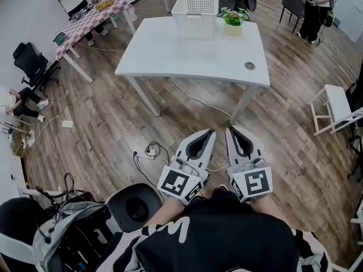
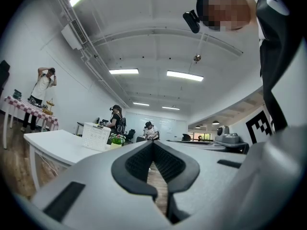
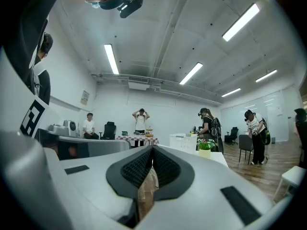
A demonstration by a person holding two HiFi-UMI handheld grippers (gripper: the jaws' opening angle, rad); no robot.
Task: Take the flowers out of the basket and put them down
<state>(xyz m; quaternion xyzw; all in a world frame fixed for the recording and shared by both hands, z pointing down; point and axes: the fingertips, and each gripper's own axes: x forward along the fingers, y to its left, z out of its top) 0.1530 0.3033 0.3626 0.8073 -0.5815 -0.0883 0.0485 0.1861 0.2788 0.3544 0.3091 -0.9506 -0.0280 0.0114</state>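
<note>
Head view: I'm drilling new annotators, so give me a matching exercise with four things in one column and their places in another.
Things
1. white basket
2. potted flowers
3. checked-cloth table
4. white stool

Places
A. on the wooden floor, at the picture's right edge
B. on the white table, just right of the basket
C. upper left of the picture, apart from the white table
D. at the white table's far edge, near its middle

Pairs: 1-D, 2-B, 3-C, 4-A

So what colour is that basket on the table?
The basket is white, its walls a grid of small holes; the head view shows it best.
</note>
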